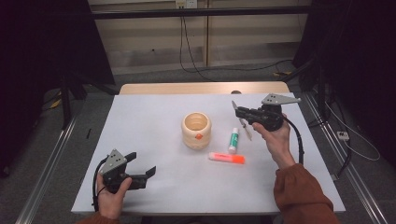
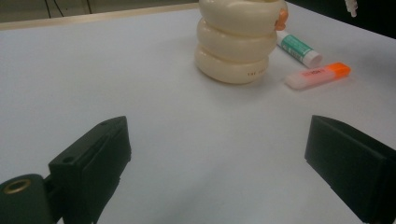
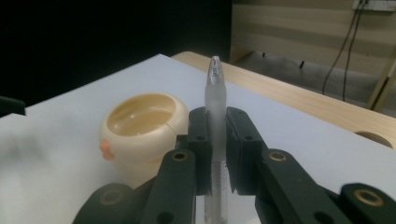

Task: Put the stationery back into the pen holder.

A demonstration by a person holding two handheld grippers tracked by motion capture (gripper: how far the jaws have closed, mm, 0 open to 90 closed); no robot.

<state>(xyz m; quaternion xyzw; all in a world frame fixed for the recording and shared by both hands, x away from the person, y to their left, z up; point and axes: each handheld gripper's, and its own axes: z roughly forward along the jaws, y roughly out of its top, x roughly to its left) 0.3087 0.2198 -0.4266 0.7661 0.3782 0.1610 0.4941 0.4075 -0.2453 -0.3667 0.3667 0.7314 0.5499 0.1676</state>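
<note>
Right hand-held gripper [image 3: 215, 140] is clamped on a clear pen [image 3: 215, 100], lifted above the desk [image 1: 154, 116] beside the cream holder [image 1: 196, 129], so pickup looks done and dropping it in remains, while the left hand-held gripper [image 1: 140, 167] rests wide open.

The left gripper [image 1: 140, 168] is a black, blocky tool with a grey three-cornered plate on top and a black cable looping from its rear. Its jaws are thick, dark wedges with flat inner faces, and a brass-ringed hole shows at one joint. The right gripper [image 1: 239, 112] is built the same, black with a grey plate and a black cable curving past the wrist. Its linkage bars carry brass-ringed pivot holes and small screw holes. The person wears rust-orange sleeves [image 1: 301, 193], the right one bunched at the forearm.
</note>
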